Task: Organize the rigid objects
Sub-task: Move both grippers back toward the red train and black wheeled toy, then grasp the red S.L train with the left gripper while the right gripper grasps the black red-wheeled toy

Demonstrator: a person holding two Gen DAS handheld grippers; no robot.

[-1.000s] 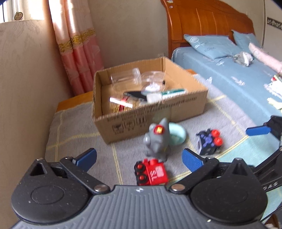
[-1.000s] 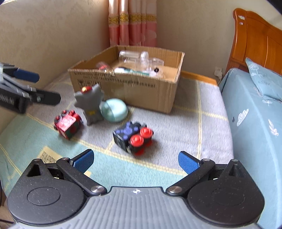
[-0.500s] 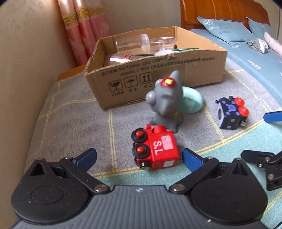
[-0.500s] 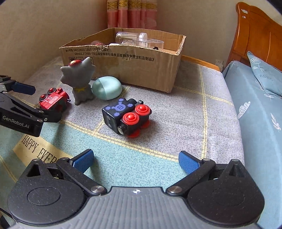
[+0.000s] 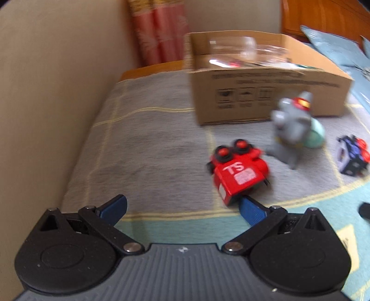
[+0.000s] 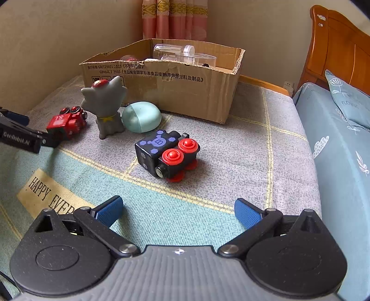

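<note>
A red toy train [image 5: 239, 172] lies on the mat, just beyond the right fingertip of my open, empty left gripper [image 5: 182, 207]; it also shows in the right wrist view [image 6: 67, 121]. A grey cat figure [image 5: 291, 129] [image 6: 105, 108] stands behind it, with a mint oval case [image 6: 141, 117] beside it. A black and blue toy train with red wheels [image 6: 167, 152] lies in front of my open, empty right gripper [image 6: 178, 210]. A cardboard box [image 6: 161, 76] [image 5: 266, 76] holding clear containers stands at the back.
A beige wall [image 5: 46, 92] runs along the left. A bed with blue sheets [image 6: 342, 143] and a wooden headboard [image 6: 337, 53] lies to the right. Pink curtains [image 6: 173, 18] hang behind the box. The left gripper's arm [image 6: 20, 136] reaches in at the left of the right wrist view.
My left gripper has swung left and closer to the mat, so the red train now sits by its right fingertip. My right gripper has moved closer to the black train.
</note>
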